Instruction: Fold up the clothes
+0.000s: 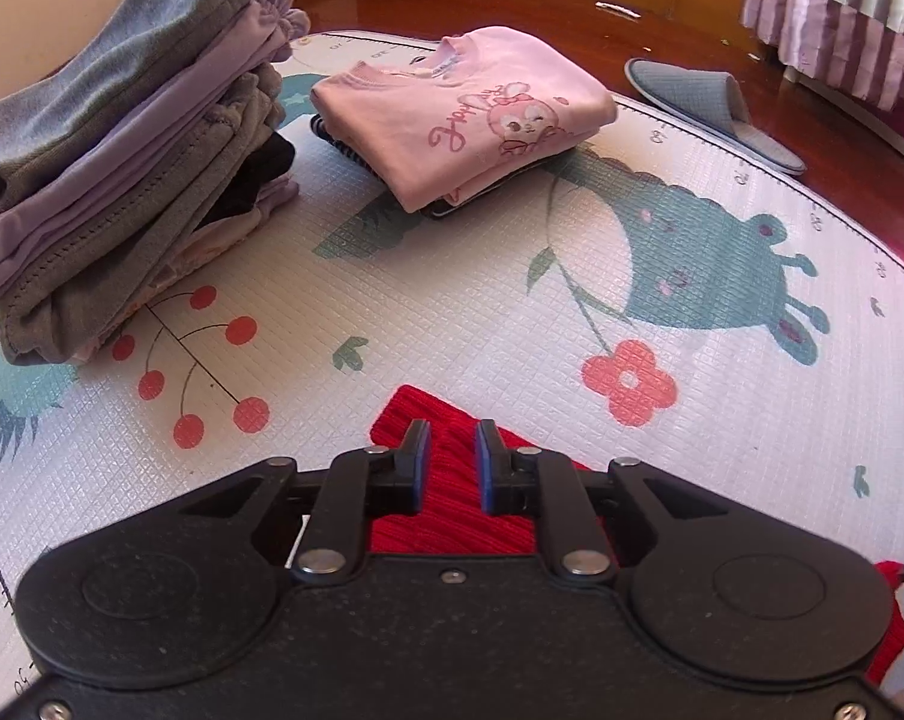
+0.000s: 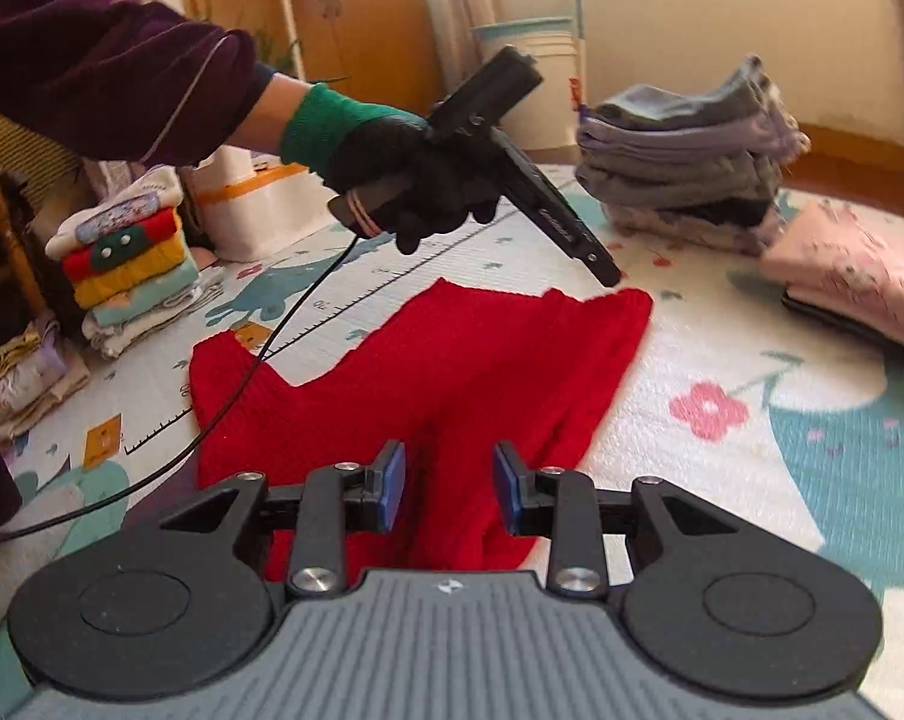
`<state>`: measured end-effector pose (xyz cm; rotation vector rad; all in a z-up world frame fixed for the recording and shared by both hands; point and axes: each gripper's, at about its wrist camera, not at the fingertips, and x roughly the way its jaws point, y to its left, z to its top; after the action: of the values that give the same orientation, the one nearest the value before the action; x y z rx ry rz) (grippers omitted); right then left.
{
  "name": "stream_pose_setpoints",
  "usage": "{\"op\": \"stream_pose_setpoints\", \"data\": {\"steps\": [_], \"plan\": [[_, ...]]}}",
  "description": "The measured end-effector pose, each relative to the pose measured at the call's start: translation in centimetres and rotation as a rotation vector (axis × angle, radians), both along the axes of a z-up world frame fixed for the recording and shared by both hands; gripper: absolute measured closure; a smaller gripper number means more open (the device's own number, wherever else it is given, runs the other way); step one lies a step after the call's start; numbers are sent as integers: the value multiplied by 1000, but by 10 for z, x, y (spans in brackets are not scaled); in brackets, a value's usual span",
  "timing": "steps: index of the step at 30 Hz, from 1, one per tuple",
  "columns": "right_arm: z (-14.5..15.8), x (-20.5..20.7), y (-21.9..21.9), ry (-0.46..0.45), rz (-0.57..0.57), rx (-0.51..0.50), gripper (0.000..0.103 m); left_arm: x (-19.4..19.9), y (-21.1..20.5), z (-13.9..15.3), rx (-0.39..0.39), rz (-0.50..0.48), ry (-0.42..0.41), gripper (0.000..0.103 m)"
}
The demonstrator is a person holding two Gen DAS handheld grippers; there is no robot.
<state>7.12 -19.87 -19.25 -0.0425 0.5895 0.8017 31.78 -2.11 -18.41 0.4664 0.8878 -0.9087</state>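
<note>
Black-gloved left hand (image 2: 416,180) angling its hand-held gripper (image 2: 608,273) down at red knit (image 2: 452,360), jaws slightly apart, empty.

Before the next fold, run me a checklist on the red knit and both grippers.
1. Red knit garment lying on the play mat: ok.
2. Garment smooth: not ok, creased near the middle.
3. Left gripper empty, jaws apart: ok.
4. Right gripper empty, jaws apart: ok.
5. Folded pink shirt apart from the garment: ok.
6. Cable off the garment: not ok, it crosses the garment's edge.
</note>
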Motion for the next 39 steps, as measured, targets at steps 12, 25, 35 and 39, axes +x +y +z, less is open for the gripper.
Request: {"op": "stream_pose_setpoints", "data": {"steps": [12, 25, 35, 39], "plan": [[-50, 26, 2, 198, -29, -19, 73, -28, -33, -49, 48, -100, -9, 85], [-46, 14, 4, 178, -66, -15, 72, -16, -24, -31, 57, 2, -73, 85], [-47, 9, 18, 133, -11, -98, 72, 0, -33, -48, 123, 44, -96, 81], [-49, 10, 14, 157, -12, -76, 72, 1, -16, -14, 104, 71, -133, 81]]}}
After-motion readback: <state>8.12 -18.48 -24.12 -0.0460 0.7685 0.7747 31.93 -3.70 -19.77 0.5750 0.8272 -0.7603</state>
